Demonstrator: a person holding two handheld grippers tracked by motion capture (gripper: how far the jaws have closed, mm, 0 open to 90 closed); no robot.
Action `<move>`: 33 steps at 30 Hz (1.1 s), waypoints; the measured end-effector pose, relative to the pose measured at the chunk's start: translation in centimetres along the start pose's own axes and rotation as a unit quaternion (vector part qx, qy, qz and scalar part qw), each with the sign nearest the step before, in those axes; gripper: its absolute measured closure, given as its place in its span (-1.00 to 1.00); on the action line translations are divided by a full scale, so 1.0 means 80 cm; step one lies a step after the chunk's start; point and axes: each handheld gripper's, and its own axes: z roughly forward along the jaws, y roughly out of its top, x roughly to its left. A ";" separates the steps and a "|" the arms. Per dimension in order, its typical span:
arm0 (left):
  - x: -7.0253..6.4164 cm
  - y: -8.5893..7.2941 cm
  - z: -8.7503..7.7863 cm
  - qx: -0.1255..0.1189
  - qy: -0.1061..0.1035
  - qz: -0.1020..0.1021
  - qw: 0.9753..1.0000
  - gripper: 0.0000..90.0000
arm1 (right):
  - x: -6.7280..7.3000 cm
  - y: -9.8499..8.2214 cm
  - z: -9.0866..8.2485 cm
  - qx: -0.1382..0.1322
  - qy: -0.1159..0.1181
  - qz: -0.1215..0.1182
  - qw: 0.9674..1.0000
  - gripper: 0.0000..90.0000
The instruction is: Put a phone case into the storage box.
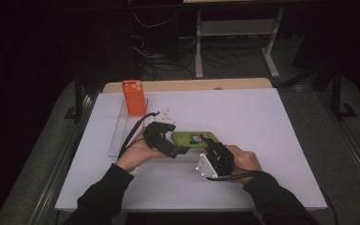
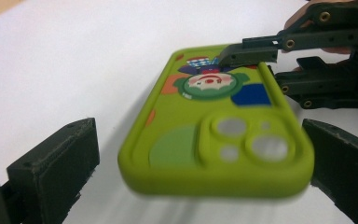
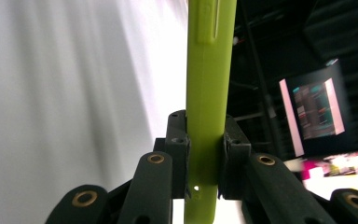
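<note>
A: Right gripper view: the right tongs are clamped on the edge of the green phone case, one pad on each face.

B: And the left tongs?

A: Wide apart, the case's camera end between the pads, neither pad pressing on it. The case sits just above the white bench, near the middle.

B: Anything farther out?

A: An orange phone case stands upright on a clear tray at the bench's far left.
</note>
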 end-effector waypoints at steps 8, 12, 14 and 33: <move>0.001 -0.001 -0.004 -0.036 0.006 -0.015 0.999 -1.00 | -0.022 -0.009 0.004 0.013 0.063 0.143 0.988 0.69; 0.006 0.000 -0.007 -0.042 0.016 -0.007 0.999 -1.00 | -0.033 -0.015 0.006 0.010 0.084 0.207 0.975 0.69; 0.007 0.000 -0.008 -0.051 0.020 -0.018 0.998 -1.00 | -0.036 -0.017 0.007 0.008 0.101 0.258 0.961 0.69; 0.008 0.002 0.002 -0.079 0.038 -0.047 0.995 -1.00 | -0.052 -0.035 0.019 -0.011 0.221 0.476 0.851 0.69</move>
